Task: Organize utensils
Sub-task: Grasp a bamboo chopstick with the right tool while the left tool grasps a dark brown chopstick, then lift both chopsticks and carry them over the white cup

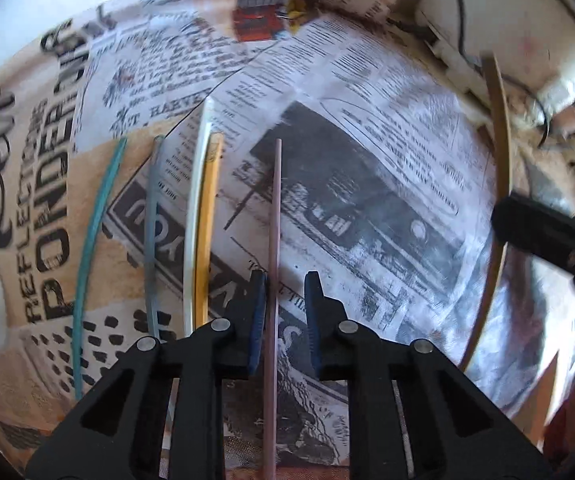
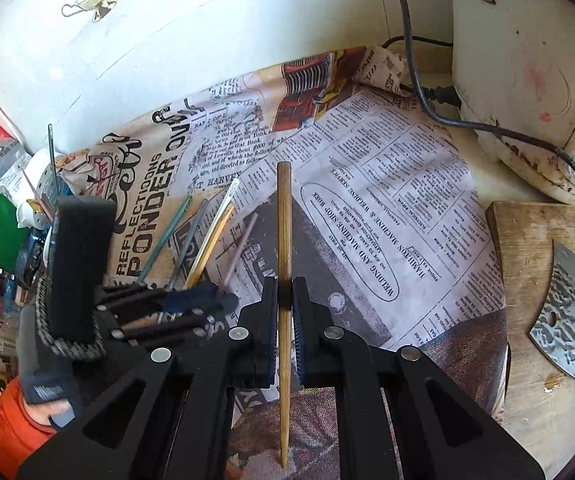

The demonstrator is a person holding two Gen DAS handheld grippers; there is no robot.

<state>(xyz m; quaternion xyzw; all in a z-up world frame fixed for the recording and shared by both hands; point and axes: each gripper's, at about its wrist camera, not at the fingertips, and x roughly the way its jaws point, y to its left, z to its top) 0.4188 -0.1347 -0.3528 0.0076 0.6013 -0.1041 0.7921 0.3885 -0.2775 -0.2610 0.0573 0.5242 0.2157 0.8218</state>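
Between the blue pads of the left gripper [image 1: 285,312] runs a thin mauve-pink chopstick [image 1: 276,220], lengthwise along the gripper's line. It lies against the left pad, while a gap shows between it and the right pad, so the jaws stand narrowly apart around it and a firm clamp cannot be told. The pink stick's far end reaches well ahead of the fingertips over the newspaper-print cloth [image 1: 367,200] that covers the surface.

Just left of that gripper four more slim chopsticks lie side by side on the cloth, roughly parallel to the pink one: nearest a yellow-orange chopstick [image 1: 207,224], touching it a white chopstick [image 1: 195,216], then a grey-blue chopstick [image 1: 152,232], and farthest left a teal-green chopstick [image 1: 95,236].

The right gripper [image 2: 285,316] is clamped on a tapered light-brown wooden chopstick [image 2: 285,224], both pads pressing its shaft; the thick end points ahead of the fingertips and the thin tip trails back below them. Off to its right, at the edge of the cloth, lies a worn wooden cutting board [image 2: 527,248] carrying a hammered-steel cleaver blade [image 2: 571,320]. Farther ahead on the right stands a stained white appliance [image 2: 519,80] with a black cable [image 2: 419,80].
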